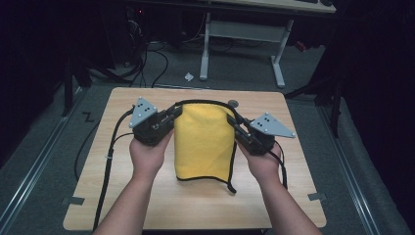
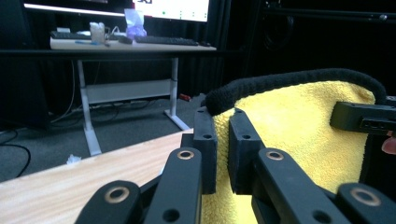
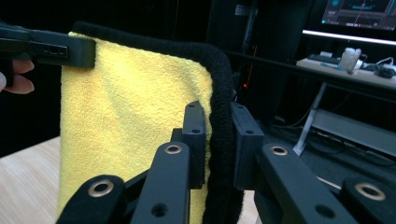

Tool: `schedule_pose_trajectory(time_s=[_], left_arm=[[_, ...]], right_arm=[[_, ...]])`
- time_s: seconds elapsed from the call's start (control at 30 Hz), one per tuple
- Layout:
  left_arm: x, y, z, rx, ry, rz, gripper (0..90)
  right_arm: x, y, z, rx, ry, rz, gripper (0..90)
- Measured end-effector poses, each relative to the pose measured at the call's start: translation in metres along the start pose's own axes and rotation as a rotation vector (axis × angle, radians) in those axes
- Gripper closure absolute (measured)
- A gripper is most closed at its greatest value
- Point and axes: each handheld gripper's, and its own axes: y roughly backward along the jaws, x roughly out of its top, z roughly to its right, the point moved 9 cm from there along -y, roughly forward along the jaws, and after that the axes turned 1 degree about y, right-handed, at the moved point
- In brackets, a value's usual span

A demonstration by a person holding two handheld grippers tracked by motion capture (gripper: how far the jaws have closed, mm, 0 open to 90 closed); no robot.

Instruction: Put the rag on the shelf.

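Observation:
A yellow cloth with a black edging [image 1: 203,142] hangs between my two grippers above the wooden table [image 1: 122,161]. My left gripper [image 1: 178,111] is shut on the cloth's upper left corner; in the left gripper view its jaws pinch the yellow cloth [image 2: 299,126] at the gripper [image 2: 222,154]. My right gripper [image 1: 233,120] is shut on the upper right corner; the right gripper view shows the black edging [image 3: 219,93] clamped in the gripper [image 3: 218,149]. The cloth's lower end reaches down to the table. A loose black strand trails from its lower right corner.
The light wooden table has bare surface on both sides of the cloth and in front of it. Black cables run from the grippers over the table's left and right. A white-legged desk [image 1: 242,46] with a keyboard and monitor stands beyond the table.

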Motion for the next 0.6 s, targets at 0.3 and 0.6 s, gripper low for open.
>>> schedule_pose_trajectory(time_s=[0.3, 0.6], left_arm=[[0.024, -0.002, -0.001, -0.006, -0.010, 0.045, 83.6], [0.032, -0.011, -0.001, -0.009, -0.037, 0.052, 83.7]], right_arm=[[0.027, 0.001, 0.008, -0.009, 0.016, 0.046, 79.3], [0.034, -0.004, 0.020, -0.022, 0.013, 0.046, 79.2]])
